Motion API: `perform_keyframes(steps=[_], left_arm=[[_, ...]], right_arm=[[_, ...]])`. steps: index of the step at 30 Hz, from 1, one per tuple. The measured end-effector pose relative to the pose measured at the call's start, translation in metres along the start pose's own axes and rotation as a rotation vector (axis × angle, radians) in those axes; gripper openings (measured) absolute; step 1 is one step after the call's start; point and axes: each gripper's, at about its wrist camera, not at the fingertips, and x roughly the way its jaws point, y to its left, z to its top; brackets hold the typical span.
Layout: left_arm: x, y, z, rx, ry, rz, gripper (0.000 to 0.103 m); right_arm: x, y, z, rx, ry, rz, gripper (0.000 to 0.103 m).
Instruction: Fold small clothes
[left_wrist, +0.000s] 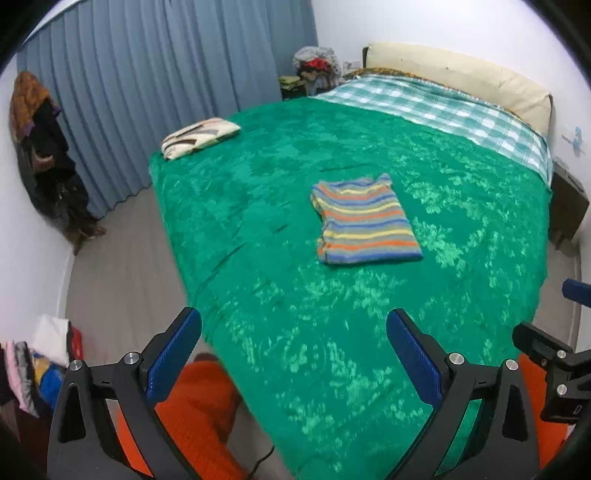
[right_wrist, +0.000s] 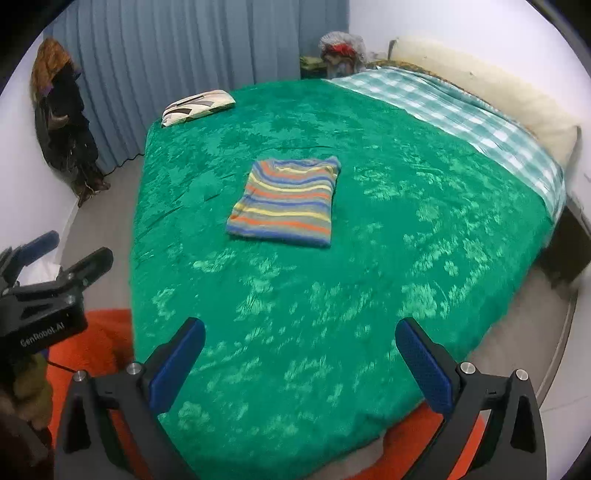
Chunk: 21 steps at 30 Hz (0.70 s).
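A small striped garment (left_wrist: 364, 221) (right_wrist: 286, 201) in blue, orange, yellow and grey lies folded into a neat rectangle in the middle of the green bedspread (left_wrist: 258, 240) (right_wrist: 406, 221). My left gripper (left_wrist: 293, 332) hangs over the near edge of the bed, well short of the garment, its jaws wide open with nothing between them. My right gripper (right_wrist: 299, 343) is likewise held back over the near part of the bed, open and empty. In the left wrist view the right gripper's body shows at the right edge, and in the right wrist view the left one shows at the left edge.
A folded cream patterned cloth (left_wrist: 199, 137) (right_wrist: 197, 106) rests at the bed's far left corner. A checked sheet (left_wrist: 443, 107) and cream pillow (left_wrist: 461, 77) lie at the head. Blue curtains (left_wrist: 166, 74), hanging clothes (left_wrist: 44, 147), a clothes pile (left_wrist: 37, 369) and an orange rug (left_wrist: 199, 406) surround the bed.
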Motion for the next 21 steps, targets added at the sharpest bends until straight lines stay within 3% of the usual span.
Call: perform_keyframes(steps=[7,15,21], left_arm=[[-0.014,-0.003,-0.006,0.019,-0.005,-0.001,0.101],[-0.008,0.0,-0.004,0.002,0.036,-0.052,0.101],[-0.002,0.004,0.001,-0.011,0.048,-0.043,0.101]], right_arm=[[-0.029,0.014,-0.002,-0.01,-0.044,-0.023,0.102],[-0.027,0.021,0.007,-0.004,-0.05,-0.032,0.102],[-0.025,0.025,0.016,-0.009,-0.061,-0.042,0.102]])
